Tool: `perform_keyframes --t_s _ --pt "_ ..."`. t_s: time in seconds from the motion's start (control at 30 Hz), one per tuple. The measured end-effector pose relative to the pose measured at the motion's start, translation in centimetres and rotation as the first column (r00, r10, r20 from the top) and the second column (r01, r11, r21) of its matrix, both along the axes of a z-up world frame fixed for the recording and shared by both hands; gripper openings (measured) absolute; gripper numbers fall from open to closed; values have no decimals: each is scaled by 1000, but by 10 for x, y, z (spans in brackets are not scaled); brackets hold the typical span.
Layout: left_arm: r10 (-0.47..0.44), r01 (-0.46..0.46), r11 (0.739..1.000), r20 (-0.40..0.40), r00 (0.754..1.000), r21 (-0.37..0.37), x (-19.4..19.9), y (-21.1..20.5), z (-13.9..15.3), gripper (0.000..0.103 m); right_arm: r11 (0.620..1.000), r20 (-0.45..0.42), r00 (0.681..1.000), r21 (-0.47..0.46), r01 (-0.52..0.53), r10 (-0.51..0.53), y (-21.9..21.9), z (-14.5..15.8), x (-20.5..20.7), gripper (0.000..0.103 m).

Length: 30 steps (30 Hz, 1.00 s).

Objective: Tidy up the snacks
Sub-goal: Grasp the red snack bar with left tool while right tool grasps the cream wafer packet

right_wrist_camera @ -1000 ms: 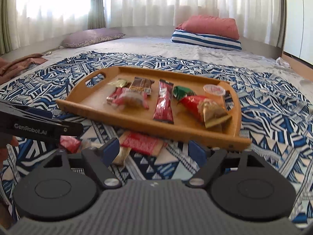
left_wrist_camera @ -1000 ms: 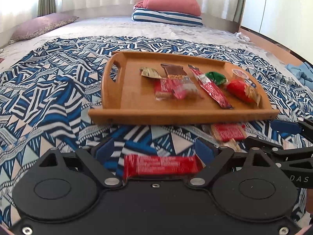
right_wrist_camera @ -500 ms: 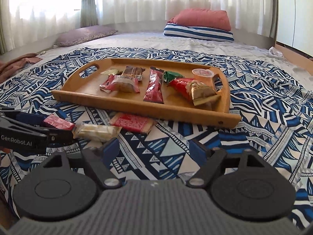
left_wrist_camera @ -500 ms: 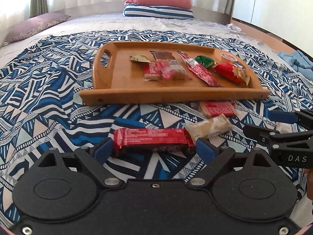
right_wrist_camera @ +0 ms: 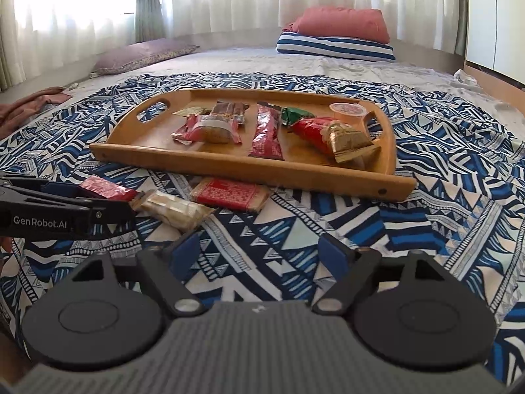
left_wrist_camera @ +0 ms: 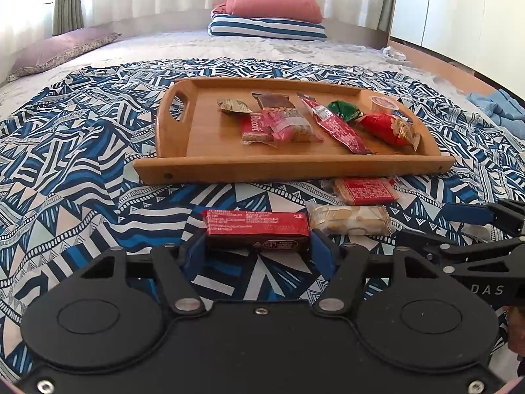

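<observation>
A bed fills both views, spread with a blue-and-white patterned blanket, pillows stacked at the far wall under curtained windows.

At the bottom centre of the left wrist view, the left gripper is closing on a red snack bar, which lies crosswise between the blue pads. A second ago those jaws stood much wider, with the bar loose between them; now the pads sit at both ends of the wrapper and seem to touch it, though whether the grip is firm yet is hard to tell. The bar appears to rest on the blanket.

Just right of it lies a pale wafer pack, and beyond that a flat red packet close against the front wall of the wooden tray. The tray, in the middle of the frame, already holds several snacks.

The right gripper has its jaws wide apart with only blanket between them, as they were a second ago; it hangs low in the right wrist view, near the wafer pack.

By my reading, the pick of the red bar is just beginning, leaving a lift into the tray, then the two other loose packets.
</observation>
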<state>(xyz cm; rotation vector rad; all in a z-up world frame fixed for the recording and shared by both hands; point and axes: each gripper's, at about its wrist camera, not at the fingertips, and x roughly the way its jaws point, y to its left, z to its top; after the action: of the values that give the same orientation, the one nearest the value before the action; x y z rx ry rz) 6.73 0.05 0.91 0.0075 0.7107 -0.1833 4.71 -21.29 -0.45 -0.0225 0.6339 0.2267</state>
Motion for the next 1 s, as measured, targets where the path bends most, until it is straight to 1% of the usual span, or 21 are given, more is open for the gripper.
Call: perform_keyframes --t_s 0.33,0.47,0.63,0.73,0.87,1.0 --pt "58 -58 998 36 998 -10 2 19 13 63 998 -9 999 53 -43 43 25 5 7 89" --pt "81 -81 997 42 996 -7 4 28 16 63 997 -1 999 48 -53 54 42 7 9 88" --pt "103 -103 995 52 993 -7 3 38 16 63 998 14 1000 62 9 -10 56 7 6 87" --pt "113 -112 994 45 993 -12 5 44 15 63 996 13 999 74 47 -48 63 4 2 86" --pt "114 -114 993 45 992 -3 5 47 13 63 996 28 996 48 79 -80 73 0 2 85" --pt "116 -116 993 46 992 3 6 48 12 63 993 30 994 53 103 -105 78 0 7 85"
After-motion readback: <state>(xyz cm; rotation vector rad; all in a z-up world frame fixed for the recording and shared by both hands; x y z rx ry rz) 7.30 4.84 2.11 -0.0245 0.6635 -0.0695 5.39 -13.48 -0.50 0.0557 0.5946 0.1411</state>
